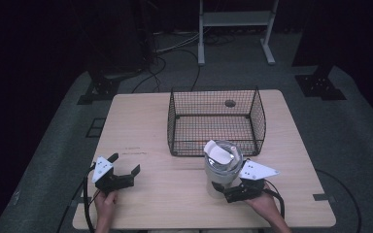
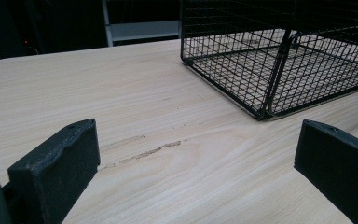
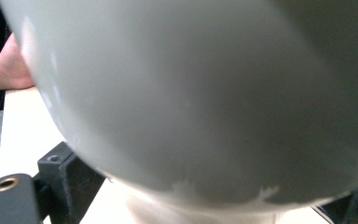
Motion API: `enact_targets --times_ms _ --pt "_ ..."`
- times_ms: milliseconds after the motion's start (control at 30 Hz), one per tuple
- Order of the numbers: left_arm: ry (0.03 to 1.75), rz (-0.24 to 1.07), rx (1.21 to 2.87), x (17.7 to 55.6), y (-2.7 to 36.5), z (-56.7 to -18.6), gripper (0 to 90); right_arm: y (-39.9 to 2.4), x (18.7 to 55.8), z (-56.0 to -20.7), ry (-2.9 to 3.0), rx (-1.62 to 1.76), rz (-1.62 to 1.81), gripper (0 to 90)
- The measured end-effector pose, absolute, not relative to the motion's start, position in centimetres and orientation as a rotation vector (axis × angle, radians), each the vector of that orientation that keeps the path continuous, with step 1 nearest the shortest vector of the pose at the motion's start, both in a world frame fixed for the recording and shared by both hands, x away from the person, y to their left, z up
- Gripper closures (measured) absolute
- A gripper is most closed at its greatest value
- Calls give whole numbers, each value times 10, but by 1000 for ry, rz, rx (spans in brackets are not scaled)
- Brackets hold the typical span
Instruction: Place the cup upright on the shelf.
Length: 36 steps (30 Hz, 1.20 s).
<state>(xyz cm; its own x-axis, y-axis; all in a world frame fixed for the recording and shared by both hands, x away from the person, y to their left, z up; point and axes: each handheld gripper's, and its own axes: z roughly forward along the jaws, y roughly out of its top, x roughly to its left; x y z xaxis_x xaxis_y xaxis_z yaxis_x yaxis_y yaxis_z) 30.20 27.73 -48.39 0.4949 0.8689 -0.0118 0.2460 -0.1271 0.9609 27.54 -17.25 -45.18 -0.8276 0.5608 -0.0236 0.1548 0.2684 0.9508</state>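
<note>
White jug (image 1: 222, 167) stands upright at 5 o'clock on the table (image 1: 175, 204), long axis vertical, just in front of the wire basket (image 1: 216, 121). Its spout-like lip points toward 10 o'clock. Its base is hidden behind the right gripper (image 1: 233, 190), whose jaws are clamped on the lower body. In the right gripper view the jug (image 3: 205, 93) is blurred and cut off. Left gripper (image 1: 124, 175) at 7 o'clock, jaws wide apart over bare wood.

Pale grey jug (image 1: 222, 167), upright, open top with white spout; near-right on table, just before the basket.
</note>
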Motion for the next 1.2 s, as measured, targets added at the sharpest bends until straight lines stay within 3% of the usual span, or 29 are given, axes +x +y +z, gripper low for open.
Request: enact_targets --times_ms 567,1200 --pt "970 712 1645 302 278 -484 0 -180 280 -447 2171 671 1660 87" --pt "974 707 1642 302 278 -484 0 -172 297 -390 2157 549 1669 88"
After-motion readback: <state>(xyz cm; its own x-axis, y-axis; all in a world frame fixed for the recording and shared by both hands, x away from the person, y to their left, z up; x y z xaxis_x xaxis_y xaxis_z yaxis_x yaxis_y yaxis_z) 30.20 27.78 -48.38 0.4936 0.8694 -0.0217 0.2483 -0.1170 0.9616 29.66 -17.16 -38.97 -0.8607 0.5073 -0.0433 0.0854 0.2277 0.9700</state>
